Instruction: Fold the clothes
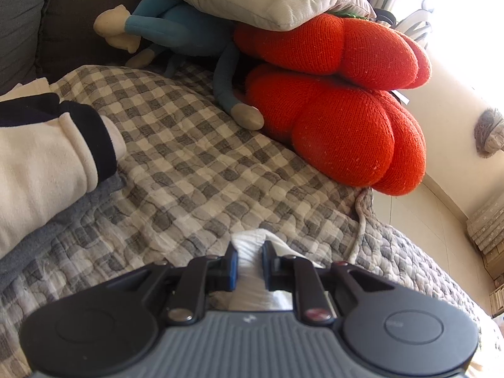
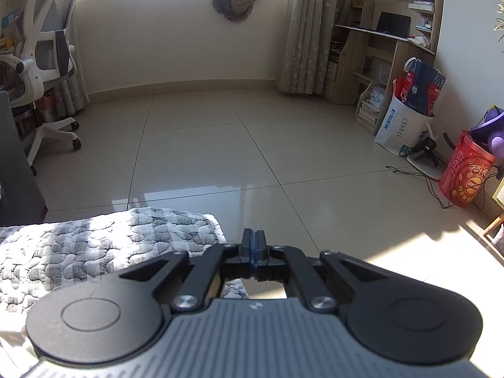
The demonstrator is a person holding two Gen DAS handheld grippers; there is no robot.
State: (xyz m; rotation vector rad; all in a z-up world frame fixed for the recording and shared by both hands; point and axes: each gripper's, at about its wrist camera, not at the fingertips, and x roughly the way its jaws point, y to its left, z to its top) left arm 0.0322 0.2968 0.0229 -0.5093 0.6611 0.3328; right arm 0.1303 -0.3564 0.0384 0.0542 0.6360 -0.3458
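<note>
Left gripper (image 1: 249, 261) pinches white cloth (image 1: 249, 245) over the checkered quilt (image 1: 189, 157); right gripper (image 2: 253, 245) clamped empty. Fold progress unclear.

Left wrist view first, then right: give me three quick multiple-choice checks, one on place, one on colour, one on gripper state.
1. Where does the white cloth sit?
A. between the left gripper fingers
B. on the floor
C. under the pillow

2. What colour are the two knitted cushions?
A. blue
B. orange-red
C. green

3. How is the right gripper?
A. wide open
B. shut on a shirt
C. shut, holding nothing

Answers:
1 A, cloth bunches between the fingers.
2 B, both are orange-red.
3 C, its pads meet with nothing between.
</note>
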